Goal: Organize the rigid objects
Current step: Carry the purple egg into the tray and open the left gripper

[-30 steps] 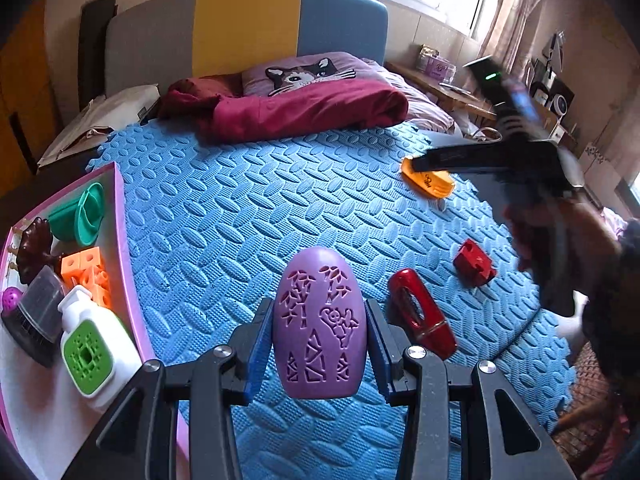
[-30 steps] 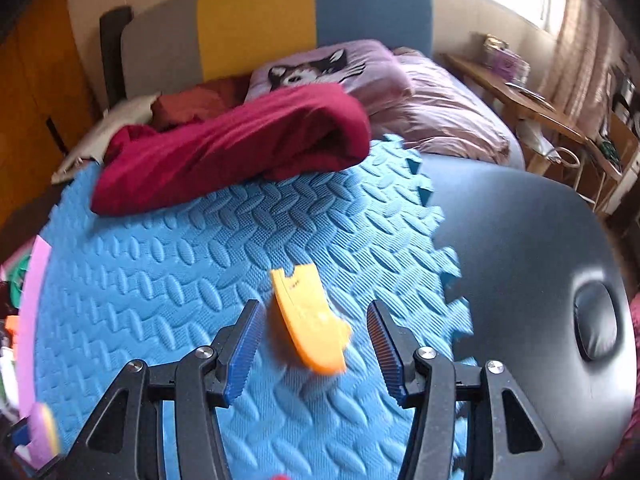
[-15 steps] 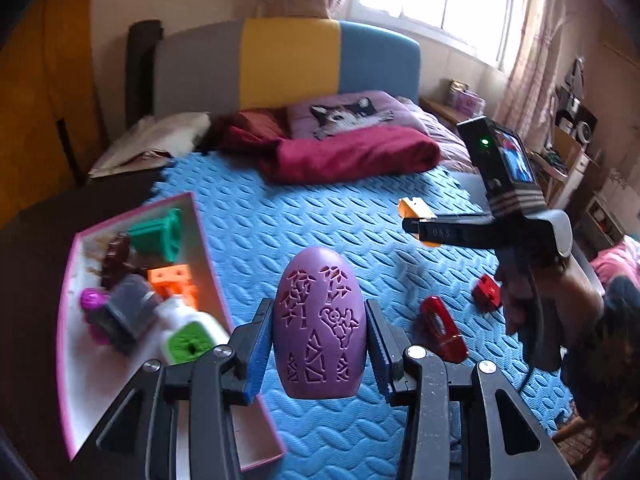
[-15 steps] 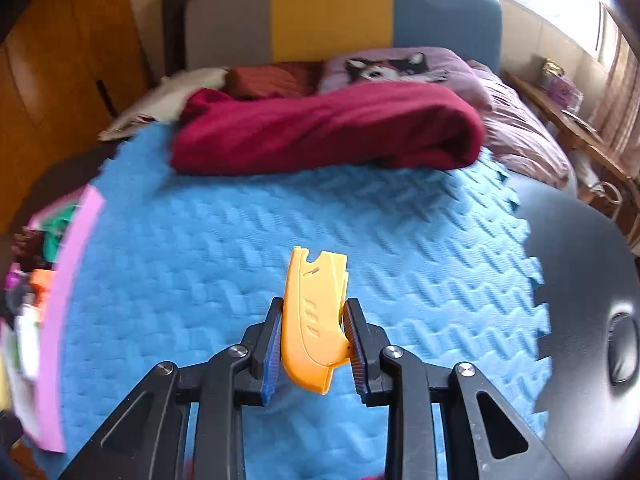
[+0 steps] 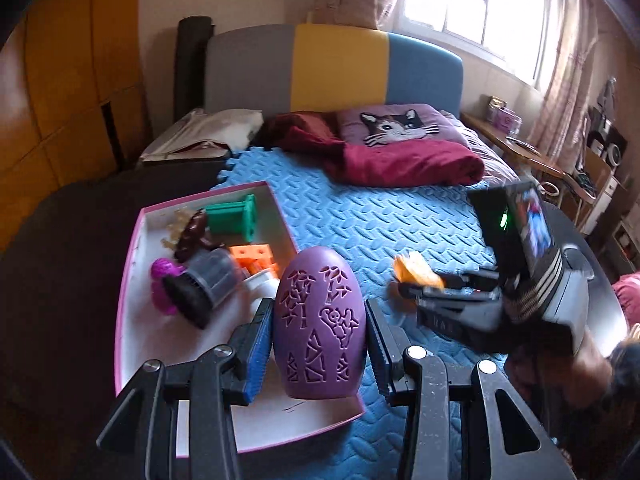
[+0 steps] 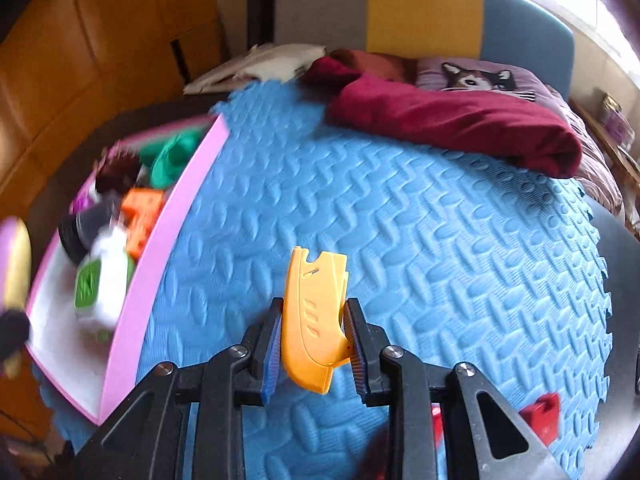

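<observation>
several toys are already laid in the pink tray point(image 5: 129, 280); purple egg point(image 5: 320, 328) is clamped in left gripper point(image 5: 318, 340) above it, orange piece point(image 6: 314, 320) clamped in right gripper point(image 6: 312, 334) over blue mat point(image 6: 440, 240), red block point(image 6: 542, 416) is left there.

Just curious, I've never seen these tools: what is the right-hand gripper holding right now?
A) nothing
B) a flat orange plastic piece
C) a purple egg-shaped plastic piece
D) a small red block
B: the right gripper has its blue pads pressed on the flat orange plastic piece, lifted above the blue foam mat.
</observation>
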### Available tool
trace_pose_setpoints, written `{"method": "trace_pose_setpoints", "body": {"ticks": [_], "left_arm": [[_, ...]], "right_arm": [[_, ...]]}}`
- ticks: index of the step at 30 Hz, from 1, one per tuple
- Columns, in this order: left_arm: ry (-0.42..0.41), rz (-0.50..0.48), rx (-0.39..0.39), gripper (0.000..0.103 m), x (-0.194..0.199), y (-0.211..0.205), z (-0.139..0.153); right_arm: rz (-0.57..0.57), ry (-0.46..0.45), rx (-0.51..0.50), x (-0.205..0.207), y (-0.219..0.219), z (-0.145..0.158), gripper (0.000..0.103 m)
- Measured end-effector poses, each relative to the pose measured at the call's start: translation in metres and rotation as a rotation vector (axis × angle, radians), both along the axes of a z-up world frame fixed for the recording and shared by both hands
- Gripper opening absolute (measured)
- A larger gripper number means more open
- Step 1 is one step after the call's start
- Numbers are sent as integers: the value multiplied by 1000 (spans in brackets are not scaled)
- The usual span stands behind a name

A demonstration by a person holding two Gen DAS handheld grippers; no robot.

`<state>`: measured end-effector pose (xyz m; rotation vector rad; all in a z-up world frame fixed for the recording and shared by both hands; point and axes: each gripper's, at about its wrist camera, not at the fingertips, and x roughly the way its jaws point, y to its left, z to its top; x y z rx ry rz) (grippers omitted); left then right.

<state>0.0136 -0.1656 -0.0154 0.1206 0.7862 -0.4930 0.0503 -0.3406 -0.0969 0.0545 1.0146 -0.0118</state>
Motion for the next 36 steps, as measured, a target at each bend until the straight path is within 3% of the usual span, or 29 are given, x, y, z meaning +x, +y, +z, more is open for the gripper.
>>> {"method": "trace_pose_setpoints", "body": {"ticks": [8,30,36], "left_arm": [[-15,47,4,44,-3,23,-1],[32,118,2,44,3,55,-13],[56,190,-15,44,12,85,-17]], "right_arm": [[-41,-139,-29,-20,3,-5,29],[-47,-144,-38,-18,4,-6,29],[-47,-144,-38,-18,4,-6,29]]}}
